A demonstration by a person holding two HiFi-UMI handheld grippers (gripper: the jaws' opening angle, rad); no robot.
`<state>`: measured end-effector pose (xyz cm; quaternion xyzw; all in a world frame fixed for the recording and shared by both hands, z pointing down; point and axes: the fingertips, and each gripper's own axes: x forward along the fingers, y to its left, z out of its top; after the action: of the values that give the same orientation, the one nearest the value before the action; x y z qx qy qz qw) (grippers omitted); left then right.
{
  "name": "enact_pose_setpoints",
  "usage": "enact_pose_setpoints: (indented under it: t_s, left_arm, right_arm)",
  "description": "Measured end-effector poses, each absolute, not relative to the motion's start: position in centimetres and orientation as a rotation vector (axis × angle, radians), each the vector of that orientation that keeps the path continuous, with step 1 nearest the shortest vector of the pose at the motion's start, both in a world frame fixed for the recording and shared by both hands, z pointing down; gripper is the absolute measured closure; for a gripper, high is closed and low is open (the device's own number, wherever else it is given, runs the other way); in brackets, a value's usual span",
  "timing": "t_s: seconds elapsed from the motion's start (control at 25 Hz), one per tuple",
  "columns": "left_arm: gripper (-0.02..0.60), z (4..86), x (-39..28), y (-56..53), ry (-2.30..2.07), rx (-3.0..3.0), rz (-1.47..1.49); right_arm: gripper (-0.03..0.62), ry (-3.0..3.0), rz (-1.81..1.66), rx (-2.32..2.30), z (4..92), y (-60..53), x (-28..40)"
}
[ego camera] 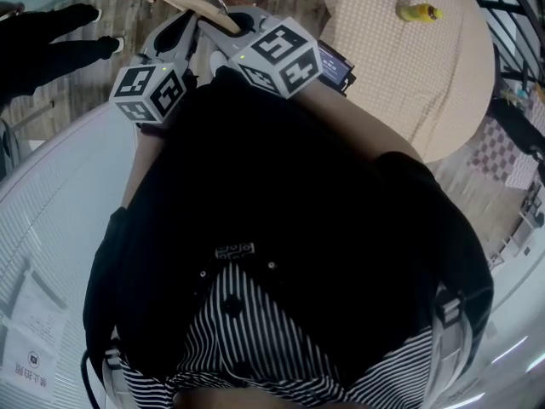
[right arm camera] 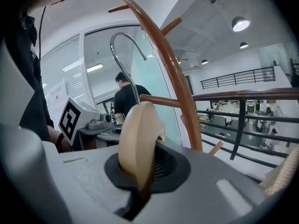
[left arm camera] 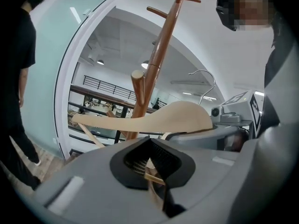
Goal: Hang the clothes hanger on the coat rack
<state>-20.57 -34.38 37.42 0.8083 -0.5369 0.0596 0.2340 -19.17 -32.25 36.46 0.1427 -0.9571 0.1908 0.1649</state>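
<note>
Wooden hanger (right arm camera: 136,141) clamped in right gripper (right arm camera: 142,181) — left gripper (left arm camera: 153,171) seemingly pinching its bar, coat rack (right arm camera: 180,83) beyond.

Pale wooden hanger (left arm camera: 159,118) (steel hook up), near brown coat rack (left arm camera: 159,55)

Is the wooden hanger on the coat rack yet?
Not hung. The left gripper and right gripper clamp the hanger, its metal hook in open air beside the coat rack, over no peg.
</note>
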Motion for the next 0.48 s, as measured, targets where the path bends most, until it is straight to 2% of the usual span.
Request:
enact_pose_setpoints:
  t_s: [0.16, 0.48]
  left_arm:
    - [0.578, 37.6, -21.7, -35.2, -1.482, 2.278, 0.291]
    - [0.578, 38.0, -23.6, -37.1, -1.413, 2.298, 0.264]
  right_arm:
    - [0.592, -2.711, 0.563, 0.406, 36.9, -33.0, -20.4]
    - [0.592, -2.677, 0.562, 0.438, 37.2, -34.9, -22.5]
